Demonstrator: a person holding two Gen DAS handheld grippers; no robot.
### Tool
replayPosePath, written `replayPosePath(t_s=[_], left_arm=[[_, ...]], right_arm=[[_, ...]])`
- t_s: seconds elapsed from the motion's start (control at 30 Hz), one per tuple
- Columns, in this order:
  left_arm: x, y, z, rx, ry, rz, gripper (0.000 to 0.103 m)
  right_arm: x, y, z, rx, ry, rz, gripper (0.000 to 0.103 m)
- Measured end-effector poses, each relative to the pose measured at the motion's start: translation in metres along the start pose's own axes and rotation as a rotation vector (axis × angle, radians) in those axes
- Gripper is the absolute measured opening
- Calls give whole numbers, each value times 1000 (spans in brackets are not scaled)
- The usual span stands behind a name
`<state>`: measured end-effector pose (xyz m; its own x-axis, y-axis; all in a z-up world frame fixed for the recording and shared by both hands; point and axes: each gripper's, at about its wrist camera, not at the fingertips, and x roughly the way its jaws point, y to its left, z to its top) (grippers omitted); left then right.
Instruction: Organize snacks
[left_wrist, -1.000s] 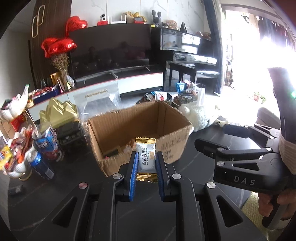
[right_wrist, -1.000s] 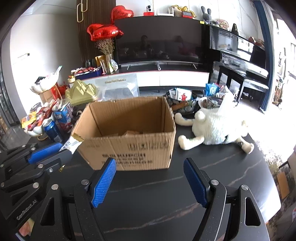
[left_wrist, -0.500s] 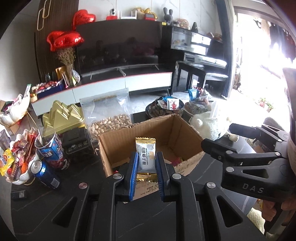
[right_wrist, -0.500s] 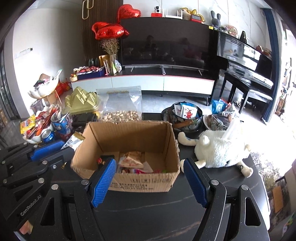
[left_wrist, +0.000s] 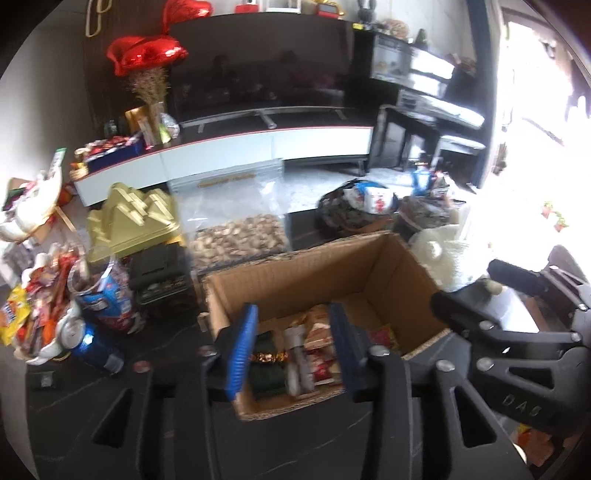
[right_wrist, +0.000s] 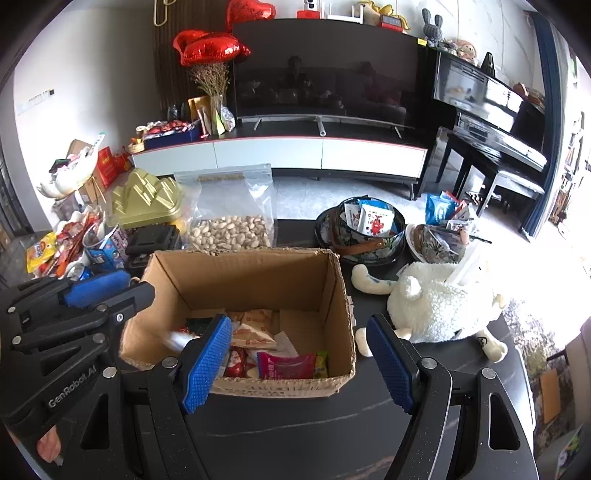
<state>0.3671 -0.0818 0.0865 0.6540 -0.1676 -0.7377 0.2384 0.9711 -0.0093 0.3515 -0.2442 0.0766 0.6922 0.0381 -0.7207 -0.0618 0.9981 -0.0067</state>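
Observation:
An open cardboard box (left_wrist: 391, 266) (right_wrist: 251, 273) sits on the dark table with several snack packets inside. My left gripper (left_wrist: 291, 347) is open and empty above the box's near left part. The white and gold snack packet (left_wrist: 295, 354) is falling or lying blurred inside the box between the fingers; it shows as a blur in the right wrist view (right_wrist: 177, 338). My right gripper (right_wrist: 299, 362) is open and empty over the box's near edge. The left gripper (right_wrist: 107, 291) shows at the left there.
A white plush sheep (right_wrist: 439, 306) lies right of the box. A bag of nuts (right_wrist: 231, 229), a gold box (right_wrist: 147, 199), a black case (right_wrist: 153, 240), cans and a snack pile (left_wrist: 44, 317) stand left and behind. Bowls of snacks (right_wrist: 365, 229) stand behind right.
Both grippers rose and tilted over the box. My left gripper opened and let go of the white and gold packet, which dropped into the box.

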Motion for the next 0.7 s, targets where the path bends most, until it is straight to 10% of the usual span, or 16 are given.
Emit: replayPosePath(t_s=[0.7], left_arm=[[-89, 14, -86, -54, -195, 164, 96]], right_arm=[[-53, 14, -65, -3, -115, -27, 90]])
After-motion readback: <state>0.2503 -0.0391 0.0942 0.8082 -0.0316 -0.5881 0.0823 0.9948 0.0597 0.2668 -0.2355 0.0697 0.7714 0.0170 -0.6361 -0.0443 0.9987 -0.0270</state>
